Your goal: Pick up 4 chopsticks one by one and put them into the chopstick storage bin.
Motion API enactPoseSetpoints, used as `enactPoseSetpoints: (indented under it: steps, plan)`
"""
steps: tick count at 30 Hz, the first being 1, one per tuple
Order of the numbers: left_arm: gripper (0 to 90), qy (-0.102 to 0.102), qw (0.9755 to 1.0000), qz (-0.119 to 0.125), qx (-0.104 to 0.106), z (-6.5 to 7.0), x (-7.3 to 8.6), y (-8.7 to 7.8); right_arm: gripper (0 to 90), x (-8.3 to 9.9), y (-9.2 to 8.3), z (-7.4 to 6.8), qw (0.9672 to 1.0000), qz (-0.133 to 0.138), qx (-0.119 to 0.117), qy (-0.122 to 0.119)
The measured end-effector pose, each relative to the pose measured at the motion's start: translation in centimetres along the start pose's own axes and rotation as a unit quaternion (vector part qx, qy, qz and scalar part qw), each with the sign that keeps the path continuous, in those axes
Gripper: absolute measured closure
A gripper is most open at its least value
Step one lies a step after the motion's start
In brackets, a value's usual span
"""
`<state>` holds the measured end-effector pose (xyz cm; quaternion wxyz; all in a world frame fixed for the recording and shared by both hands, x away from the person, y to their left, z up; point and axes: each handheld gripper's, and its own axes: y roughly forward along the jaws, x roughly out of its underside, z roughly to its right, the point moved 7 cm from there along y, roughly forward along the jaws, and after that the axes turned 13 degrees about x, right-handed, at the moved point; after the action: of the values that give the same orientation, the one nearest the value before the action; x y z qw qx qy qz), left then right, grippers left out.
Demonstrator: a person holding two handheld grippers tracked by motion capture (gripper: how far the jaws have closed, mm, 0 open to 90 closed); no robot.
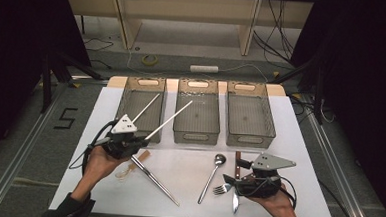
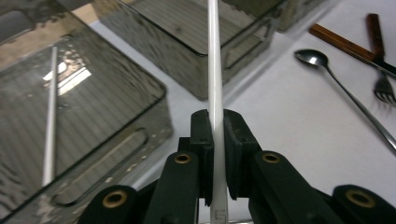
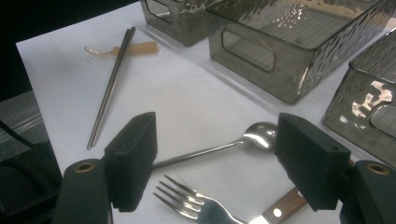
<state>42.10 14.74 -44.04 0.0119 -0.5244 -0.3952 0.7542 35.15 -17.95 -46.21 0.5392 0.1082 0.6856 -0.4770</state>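
Left gripper (image 1: 138, 141), seen from above, is clamping a white chopstick (image 1: 169, 121) pointing toward the middle bin (image 1: 195, 136). Its own view is showing jaws pinching that chopstick. Right gripper (image 3: 215, 163) is gaping over the fork (image 3: 191, 201).

A white table (image 1: 299, 144) stands on grey floor (image 1: 24, 129), with black curtains (image 1: 14, 39) at nine and three o'clock, and pale wooden furniture (image 1: 186, 13) and loose cables (image 1: 280, 38) at twelve.

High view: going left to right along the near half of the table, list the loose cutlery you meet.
Metal chopsticks → spoon → fork → wooden-handled knife.
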Motion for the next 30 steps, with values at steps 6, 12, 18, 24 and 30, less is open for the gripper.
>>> enactPoseSetpoints:
  steps: [6,12,18,24,30]
  plan:
    - [83.0,-0.029,0.9993,0.016,-0.020,-2.2,0.0,-0.7,31.1,0.3,-0.3,-0.1,1.0000,-0.003,-0.001,0.000]
    - [83.1,-0.052,0.9975,0.028,-0.039,-4.4,-0.2,-1.0,31.0,0.5,-0.3,-0.3,1.0000,-0.004,-0.003,0.002]
    - [83.0,-0.077,0.9951,0.035,-0.052,-6.7,-0.7,-0.8,30.0,0.6,-0.5,-0.4,0.9999,-0.004,-0.006,0.007]
    - [83.0,-0.099,0.9929,0.032,-0.058,-8.4,-0.8,0.3,29.8,0.7,-0.6,-0.4,0.9999,-0.002,-0.007,0.008]
    - [83.0,-0.111,0.9914,0.019,-0.068,-9.7,-0.6,1.0,29.8,0.9,-0.8,-0.5,0.9999,-0.004,-0.009,0.009]
